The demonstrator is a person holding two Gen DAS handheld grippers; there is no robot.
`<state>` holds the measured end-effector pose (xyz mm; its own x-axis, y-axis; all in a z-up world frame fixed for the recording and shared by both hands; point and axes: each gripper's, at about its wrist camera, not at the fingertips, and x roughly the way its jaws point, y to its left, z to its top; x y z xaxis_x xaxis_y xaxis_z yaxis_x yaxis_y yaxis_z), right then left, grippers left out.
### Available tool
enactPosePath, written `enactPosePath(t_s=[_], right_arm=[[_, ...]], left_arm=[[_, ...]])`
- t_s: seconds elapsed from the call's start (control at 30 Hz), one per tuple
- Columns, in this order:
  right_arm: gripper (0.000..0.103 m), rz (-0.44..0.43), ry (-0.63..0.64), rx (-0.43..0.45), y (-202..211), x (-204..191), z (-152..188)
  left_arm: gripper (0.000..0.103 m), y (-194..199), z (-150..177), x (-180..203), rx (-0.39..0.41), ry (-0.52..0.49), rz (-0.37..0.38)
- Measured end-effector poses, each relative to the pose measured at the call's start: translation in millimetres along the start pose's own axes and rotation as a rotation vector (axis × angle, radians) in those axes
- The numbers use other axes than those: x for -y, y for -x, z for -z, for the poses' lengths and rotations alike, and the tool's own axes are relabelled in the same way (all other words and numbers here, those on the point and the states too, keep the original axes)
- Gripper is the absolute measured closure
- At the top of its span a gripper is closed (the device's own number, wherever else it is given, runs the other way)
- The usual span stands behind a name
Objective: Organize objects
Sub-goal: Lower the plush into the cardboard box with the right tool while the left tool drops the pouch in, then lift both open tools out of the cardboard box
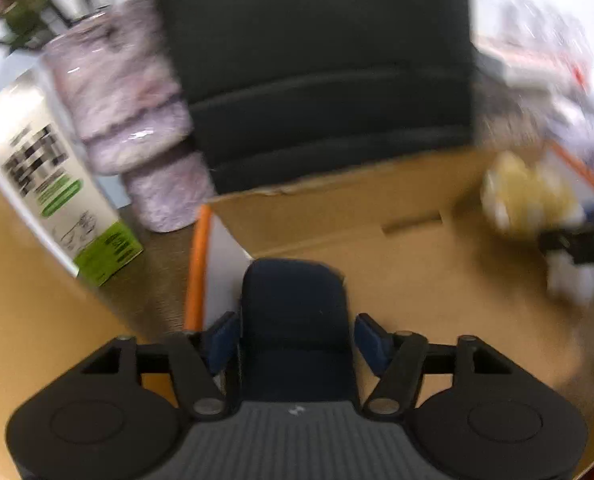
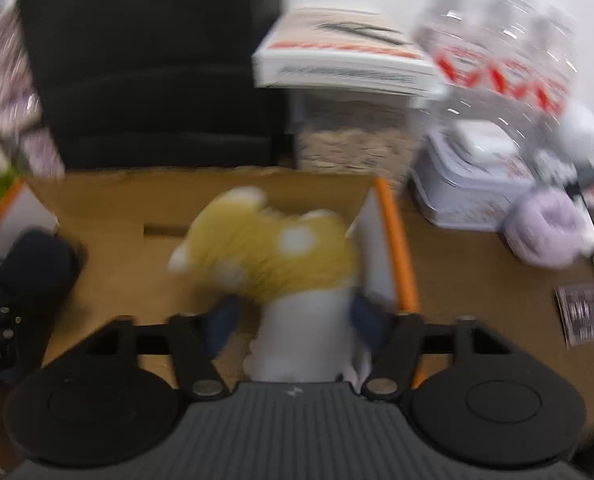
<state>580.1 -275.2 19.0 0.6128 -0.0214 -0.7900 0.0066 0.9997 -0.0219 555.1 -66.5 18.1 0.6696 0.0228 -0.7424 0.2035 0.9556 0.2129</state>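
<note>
- The left gripper (image 1: 295, 334) is clamped on a dark navy object (image 1: 295, 320), its blue pads (image 1: 225, 334) pressed to either side of it, over the floor of an open cardboard box (image 1: 377, 248).
- The right gripper (image 2: 293, 320) is closed around the white stem of a plush mushroom (image 2: 273, 256); the yellow, white-spotted cap sticks out beyond the fingertips, over the same box (image 2: 137, 208).
- In the right wrist view, the navy object (image 2: 37, 264) and the left gripper holding it sit at the box's left side; in the left wrist view, the mushroom (image 1: 529, 196) hangs at the right side, well apart from the navy object.
- Both views are smeared, so fine detail is hard to read.
- The box has orange-edged side flaps (image 2: 397, 248) and stands on a brown table (image 2: 477, 288).
- Left of the box stand a white-and-green carton (image 1: 53, 176) and a stack of purplish wrapped rolls (image 1: 137, 120).
- Behind the box is a black chair back (image 1: 317, 60).
- To the right sit a clear container of grain-like stuff (image 2: 353, 140) with a flat white box (image 2: 345, 56) on top, a pack of plastic bottles (image 2: 505, 52), a pale tin (image 2: 469, 192) and a lilac fuzzy item (image 2: 545, 228).
</note>
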Motion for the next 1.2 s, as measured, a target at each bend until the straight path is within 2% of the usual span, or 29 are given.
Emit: enactPosePath(t_s=[0.1, 0.13, 0.23, 0.3, 0.37, 0.4, 0.47, 0.5, 0.53, 0.6, 0.63, 0.7, 0.77, 0.87, 1.03, 1.13, 1.2], right_arm=[[0.018, 0.044, 0.076, 0.008, -6, -13, 0], [0.014, 0.044, 0.069, 0.023, -4, -13, -1], [0.012, 0.006, 0.062, 0.015, 1, -11, 2], [0.011, 0.009, 0.080, 0.009, 9, -17, 10], [0.008, 0.002, 0.124, 0.026, 15, -22, 21], [0.009, 0.024, 0.159, 0.047, 17, -26, 26], [0.000, 0.068, 0.160, 0.071, 31, -32, 33], [0.000, 0.090, 0.158, 0.066, 37, -33, 35], [0.000, 0.104, 0.164, 0.085, 45, -31, 35], [0.000, 0.101, 0.184, 0.150, 74, -29, 37], [0.000, 0.091, 0.186, 0.163, 87, -26, 38], [0.000, 0.047, 0.167, 0.190, 120, -20, 42], [0.000, -0.007, 0.134, 0.226, 148, -10, 53], [0.000, -0.119, 0.083, 0.292, 193, 4, 91], [0.000, -0.239, -0.004, 0.397, 261, 19, 202], [0.000, -0.268, -0.021, 0.406, 297, 17, 278], [0.000, -0.264, -0.011, 0.380, 317, 13, 318]], left_arm=[[0.035, -1, 3, 0, 0.008, -0.022, 0.018], [0.034, 0, 2, -3, 0.008, -0.004, 0.027], [0.034, 4, 5, -6, -0.018, 0.008, 0.067], [0.035, 7, 10, 2, -0.021, -0.039, 0.048], [0.035, 11, 13, 1, -0.035, -0.012, 0.053], [0.032, 12, 15, 0, -0.046, 0.010, 0.074], [0.032, 21, 22, 9, -0.066, -0.036, 0.096], [0.040, 29, 25, 9, -0.052, -0.025, 0.097], [0.041, 43, 27, 5, -0.014, 0.003, 0.115], [0.034, 72, 28, -5, 0.054, 0.034, 0.138], [0.031, 89, 28, -9, 0.086, 0.042, 0.129], [0.018, 125, 31, -19, 0.164, 0.060, 0.100], [0.015, 161, 43, -27, 0.224, 0.085, 0.067], [0.012, 208, 85, -33, 0.279, 0.126, 0.053], [0.010, 275, 195, -23, 0.341, 0.211, 0.164], [0.006, 307, 259, -5, 0.350, 0.240, 0.243], [0.006, 327, 291, 7, 0.348, 0.189, 0.227]])
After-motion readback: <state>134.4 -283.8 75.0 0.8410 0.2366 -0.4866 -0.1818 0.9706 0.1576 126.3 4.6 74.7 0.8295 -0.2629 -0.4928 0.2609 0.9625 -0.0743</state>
